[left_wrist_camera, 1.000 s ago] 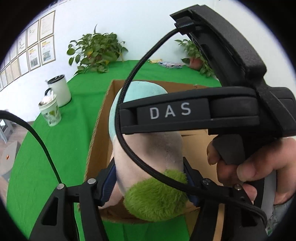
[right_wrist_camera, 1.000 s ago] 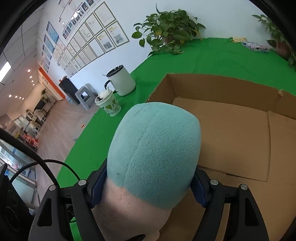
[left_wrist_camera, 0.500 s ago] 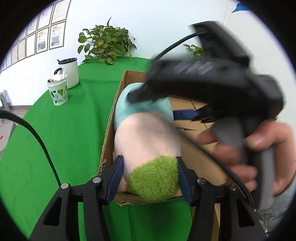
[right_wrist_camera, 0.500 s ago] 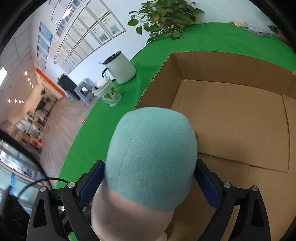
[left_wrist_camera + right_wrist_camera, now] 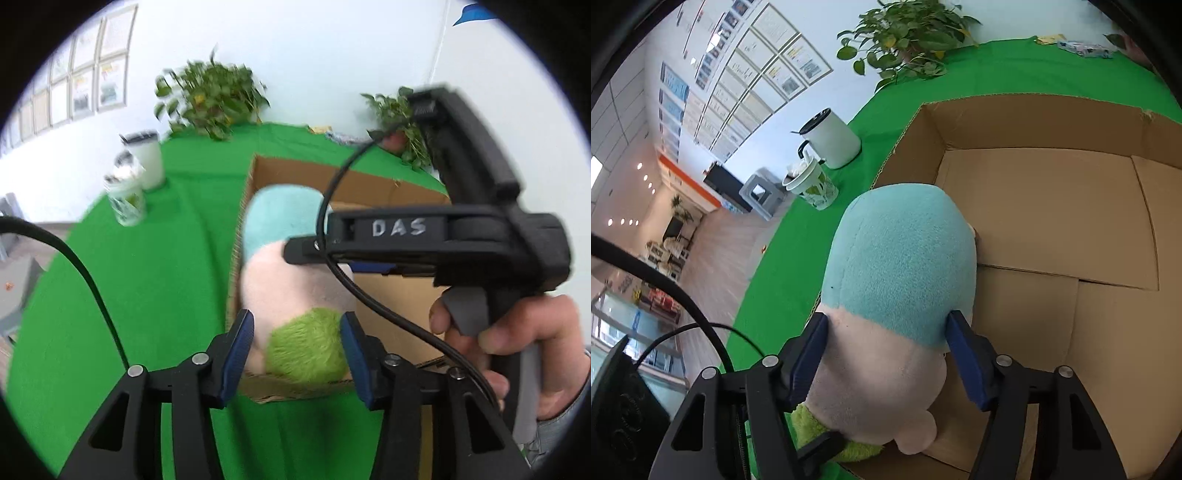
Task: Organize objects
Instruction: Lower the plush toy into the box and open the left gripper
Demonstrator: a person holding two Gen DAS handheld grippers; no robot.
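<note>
A plush toy (image 5: 897, 280) with a teal top, pale pink middle and green fuzzy bottom hangs over the near left corner of an open cardboard box (image 5: 1052, 206). My right gripper (image 5: 888, 332) is shut on its pink middle. My left gripper (image 5: 297, 341) is shut on its green bottom (image 5: 306, 345), just above the box's near edge (image 5: 295, 389). The right gripper's black body and the hand holding it (image 5: 517, 332) fill the right of the left wrist view.
The box stands on a green cloth (image 5: 997, 74). To its left are a white jug (image 5: 833, 138) and a leaf-patterned cup (image 5: 812, 188). Potted plants (image 5: 905, 33) stand at the back by the wall. The floor drops away left of the table.
Both grippers have carried the toy a little further over the box corner and lower. The right gripper's body has shifted right in the left wrist view.
</note>
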